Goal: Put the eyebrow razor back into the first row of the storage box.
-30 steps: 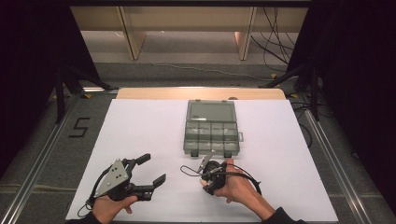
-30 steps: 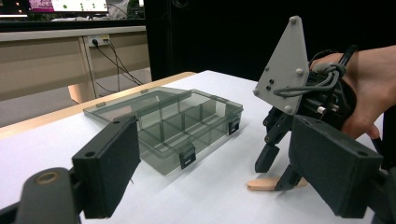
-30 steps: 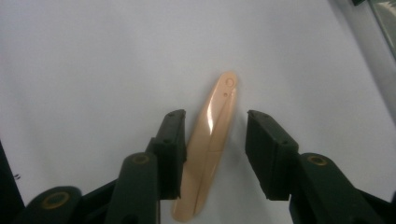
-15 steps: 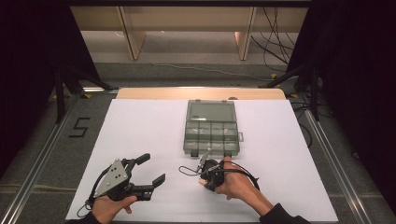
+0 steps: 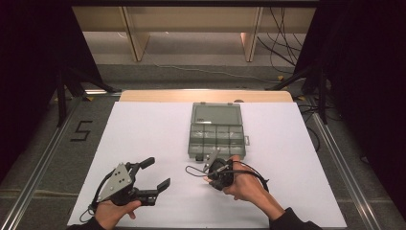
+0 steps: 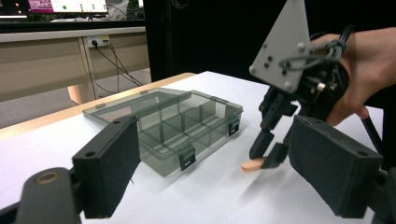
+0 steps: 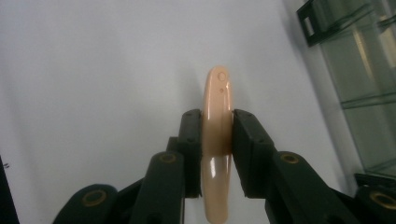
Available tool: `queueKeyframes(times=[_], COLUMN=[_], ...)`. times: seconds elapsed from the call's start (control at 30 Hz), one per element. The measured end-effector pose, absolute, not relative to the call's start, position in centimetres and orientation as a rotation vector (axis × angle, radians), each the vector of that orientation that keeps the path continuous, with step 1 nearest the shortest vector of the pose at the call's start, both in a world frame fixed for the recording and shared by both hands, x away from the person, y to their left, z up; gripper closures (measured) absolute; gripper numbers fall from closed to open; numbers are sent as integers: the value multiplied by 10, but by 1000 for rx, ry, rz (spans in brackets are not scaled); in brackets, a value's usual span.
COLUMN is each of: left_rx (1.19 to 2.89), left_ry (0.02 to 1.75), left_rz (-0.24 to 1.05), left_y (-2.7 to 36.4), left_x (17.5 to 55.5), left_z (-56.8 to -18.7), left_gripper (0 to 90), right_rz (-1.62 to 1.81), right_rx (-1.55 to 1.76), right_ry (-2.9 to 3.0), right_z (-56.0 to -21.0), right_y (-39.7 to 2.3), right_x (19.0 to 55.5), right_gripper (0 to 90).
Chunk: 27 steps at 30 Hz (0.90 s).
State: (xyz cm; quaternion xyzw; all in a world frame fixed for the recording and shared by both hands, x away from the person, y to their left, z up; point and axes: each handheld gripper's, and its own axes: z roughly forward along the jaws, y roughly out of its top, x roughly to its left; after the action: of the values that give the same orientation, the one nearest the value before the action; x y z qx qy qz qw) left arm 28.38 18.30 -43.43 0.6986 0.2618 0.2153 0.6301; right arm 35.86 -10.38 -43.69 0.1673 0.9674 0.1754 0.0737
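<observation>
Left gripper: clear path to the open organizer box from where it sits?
Probably yes. The left gripper hovers with jaws open, and bare white table lies between it and the organizer box. The right gripper, shut on a tan piece, crowds the near right corner.

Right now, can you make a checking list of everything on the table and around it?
Surface: white table, bare except the job's things.
Job's things: clear compartment box, lid open; small tan piece near its front edge.
Clutter: nothing seen.
Grippers: right gripper shut on the tan piece; left gripper open, holding nothing.
Cables: one trails from each gripper; more on the floor behind.
Surroundings: wooden desk legs, dark curtains.
</observation>
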Motion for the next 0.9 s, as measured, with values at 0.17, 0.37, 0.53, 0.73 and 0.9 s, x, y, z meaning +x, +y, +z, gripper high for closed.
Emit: queueKeyframes(times=[0.17,0.37,0.53,0.73,0.9], left_rx=[1604,1607,1607,1609,1605], left_ry=[605,612,613,614,617], left_rz=[495,506,506,502,501], left_y=[184,185,185,185,185], left_x=[284,282,282,282,282], left_z=[-434,-434,-434,-434,-434], left_gripper=[165,165,165,165,165], right_rz=[593,639,664,693,715], right_rx=[495,495,498,499,507], right_ry=[2861,2819,2774,2722,2666], right_z=[-428,-417,-408,-394,-384], right_y=[-106,-110,-113,-116,-120], right_x=[360,367,374,383,394], right_gripper=[742,743,742,743,743])
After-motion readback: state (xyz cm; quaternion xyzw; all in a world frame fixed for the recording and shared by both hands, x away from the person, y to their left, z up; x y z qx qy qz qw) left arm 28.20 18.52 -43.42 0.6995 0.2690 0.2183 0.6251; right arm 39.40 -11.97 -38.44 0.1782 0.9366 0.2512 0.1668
